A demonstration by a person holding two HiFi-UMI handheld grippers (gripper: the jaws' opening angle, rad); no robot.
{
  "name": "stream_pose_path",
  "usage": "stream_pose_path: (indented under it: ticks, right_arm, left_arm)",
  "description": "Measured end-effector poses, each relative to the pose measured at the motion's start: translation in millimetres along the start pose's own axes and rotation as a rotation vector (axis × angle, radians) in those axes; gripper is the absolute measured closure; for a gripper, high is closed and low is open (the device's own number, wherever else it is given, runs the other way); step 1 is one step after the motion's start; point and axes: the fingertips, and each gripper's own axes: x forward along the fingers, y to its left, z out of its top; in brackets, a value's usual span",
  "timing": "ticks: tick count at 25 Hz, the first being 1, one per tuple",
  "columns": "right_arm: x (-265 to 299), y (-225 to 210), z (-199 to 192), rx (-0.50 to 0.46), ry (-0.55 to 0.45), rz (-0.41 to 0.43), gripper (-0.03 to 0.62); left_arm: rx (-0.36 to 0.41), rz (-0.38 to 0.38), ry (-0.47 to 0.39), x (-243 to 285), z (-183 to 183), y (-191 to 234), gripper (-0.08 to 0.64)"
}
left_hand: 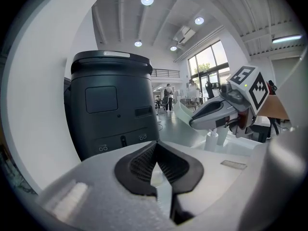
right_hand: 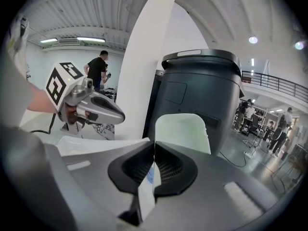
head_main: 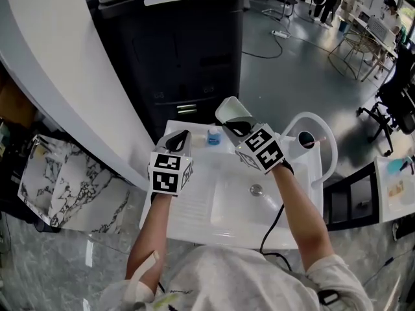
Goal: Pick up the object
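In the head view a white cup (head_main: 229, 108) is held up over the back of the white sink table (head_main: 194, 206), tilted on its side. My right gripper (head_main: 237, 126) is shut on the cup's wall. In the right gripper view the cup (right_hand: 183, 129) rises just beyond the closed pads (right_hand: 166, 165), with a thin white edge pinched between them. My left gripper (head_main: 180, 137) hovers to the left of the cup, apart from it. Its jaws (left_hand: 156, 150) are shut with nothing between them. Each gripper shows in the other's view: the right gripper (left_hand: 211, 114) and the left gripper (right_hand: 98, 110).
A tall black machine (head_main: 175, 44) stands right behind the sink table. A small blue-and-white bottle (head_main: 214, 137) and a pink cup (head_main: 305, 139) sit on the table's back edge, beside an arched white handle (head_main: 327, 135). A curved white wall (head_main: 58, 76) runs along the left.
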Motion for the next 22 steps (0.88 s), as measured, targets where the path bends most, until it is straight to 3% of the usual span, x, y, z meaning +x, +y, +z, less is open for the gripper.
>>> stream_pose_path:
  ticks: [13,22]
  right_arm:
    - [-44.4,-7.8,37.8,0.157,-0.202,-0.1,0.581]
    - [-55.4,-6.7,29.2,0.273,-0.259,-0.132,0.582]
  left_arm:
    - [-0.014,0.026,-0.051,-13.1,14.5,2.5,0.558]
    - [-0.028,0.03,-0.061,-18.7,15.9,-0.9,0.558]
